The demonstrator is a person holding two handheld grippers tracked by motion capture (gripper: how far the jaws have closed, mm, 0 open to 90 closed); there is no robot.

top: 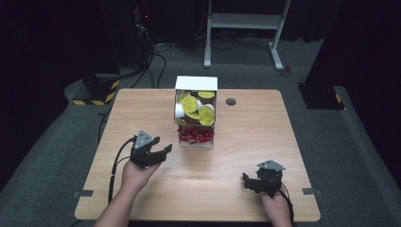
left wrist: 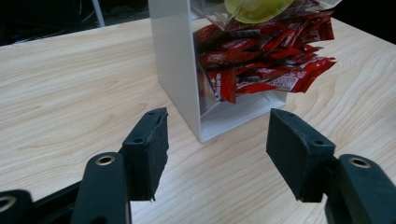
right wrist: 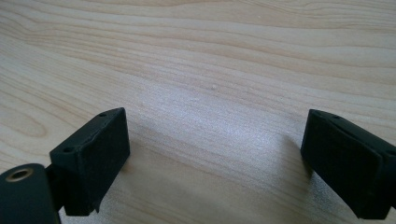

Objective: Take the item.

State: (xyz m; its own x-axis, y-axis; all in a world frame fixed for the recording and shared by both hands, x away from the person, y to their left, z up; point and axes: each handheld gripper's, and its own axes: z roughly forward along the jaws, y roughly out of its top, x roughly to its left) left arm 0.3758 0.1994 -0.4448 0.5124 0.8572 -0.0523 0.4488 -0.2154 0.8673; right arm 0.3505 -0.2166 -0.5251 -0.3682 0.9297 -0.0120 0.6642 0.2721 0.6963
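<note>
A white dispenser box [top: 196, 84] with a clear front stands at the table's middle back. Yellow-lidded cups [top: 196, 108] fill its upper part and red packets [top: 195, 135] spill from its bottom opening. My left gripper [top: 163, 153] is open, hovering left of the box's front and pointing toward it. In the left gripper view its jaws [left wrist: 217, 123] stand wide and empty, a short way from the box's white corner [left wrist: 175, 60] and the red packets [left wrist: 266, 60]. My right gripper [top: 248, 182] rests near the front right, open, with bare wood between its jaws [right wrist: 215, 126].
The wooden table [top: 142, 109] has a round cable grommet [top: 231, 101] right of the box. Behind the table stand a white desk frame [top: 243, 21] and a yellow-and-black striped base [top: 97, 92] on the grey floor.
</note>
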